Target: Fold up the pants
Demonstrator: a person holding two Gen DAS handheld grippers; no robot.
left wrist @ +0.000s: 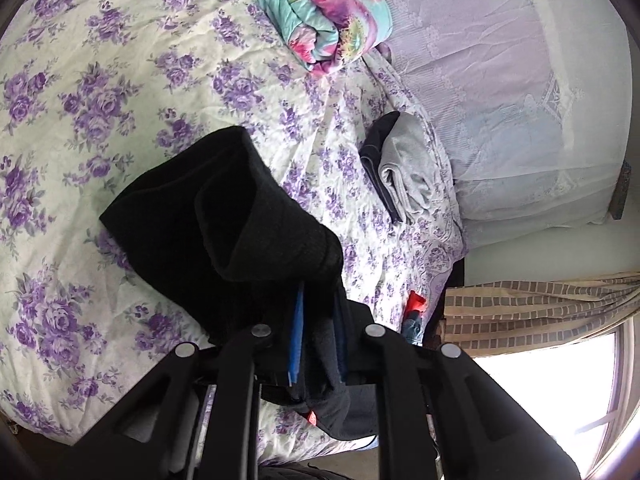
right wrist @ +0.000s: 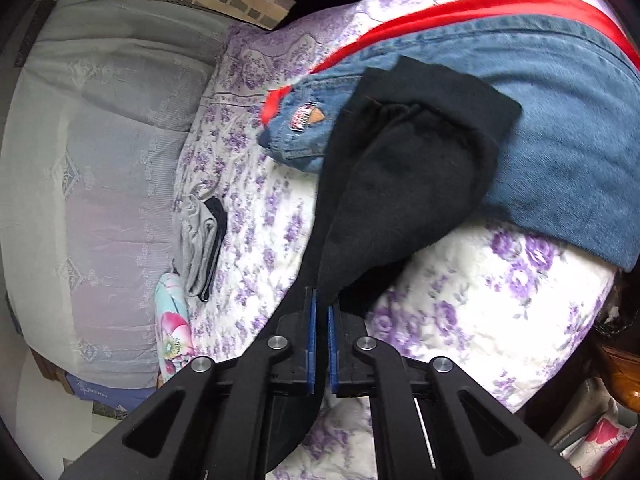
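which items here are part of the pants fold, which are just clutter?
In the job:
black pants, clamped in both grippers
left gripper
right gripper
bed sheet, the work surface

Lying about:
blue jeans
red garment
folded grey clothes
rolled floral quilt
pillow
curtain

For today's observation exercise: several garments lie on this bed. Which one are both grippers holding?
The black pants. Left gripper and right gripper both clamp them; the blue jeans and the folded grey garment lie untouched.

Pants (right wrist: pixel 404 184) partly over jeans (right wrist: pixel 560 168)
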